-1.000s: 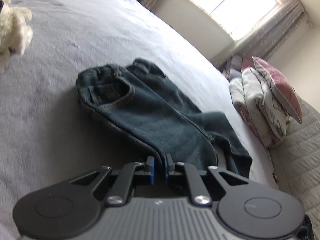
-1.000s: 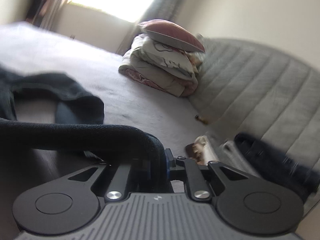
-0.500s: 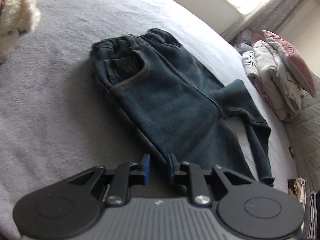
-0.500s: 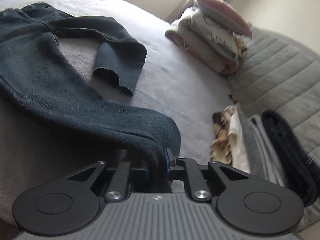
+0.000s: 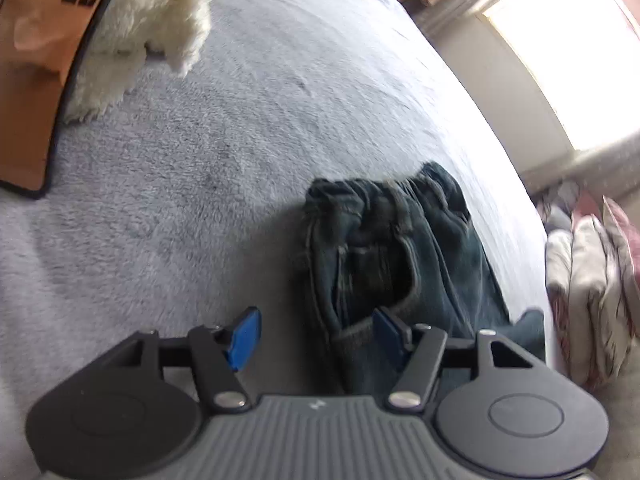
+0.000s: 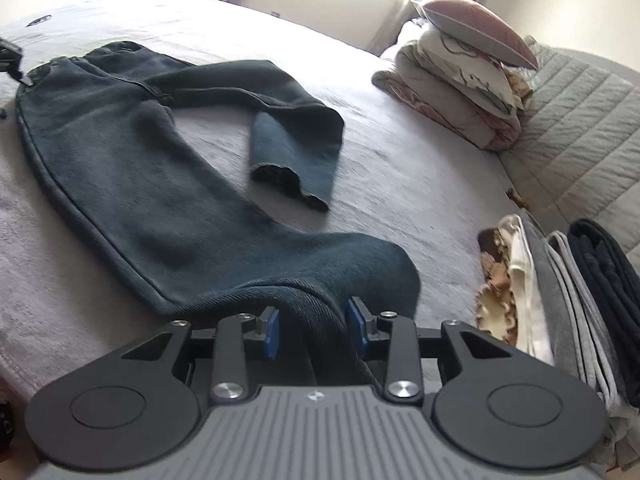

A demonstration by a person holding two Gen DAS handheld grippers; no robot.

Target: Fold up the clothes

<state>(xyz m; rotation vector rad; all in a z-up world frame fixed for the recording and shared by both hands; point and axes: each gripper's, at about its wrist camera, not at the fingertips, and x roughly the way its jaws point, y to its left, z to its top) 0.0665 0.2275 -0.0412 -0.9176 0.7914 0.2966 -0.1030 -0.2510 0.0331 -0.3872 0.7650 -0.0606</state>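
The dark jeans (image 6: 132,184) lie spread on the grey bed (image 5: 248,128); the left gripper (image 5: 316,332) is opening at the waistband, pads apart; the right gripper (image 6: 314,328) is opening, loose around the leg cuff.

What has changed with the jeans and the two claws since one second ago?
Both claws let go: the left claw and right claw were shut on the jeans and are now opening, with denim loose between them. The jeans, lifted before, now lie spread on the bed. The folded pile stayed.
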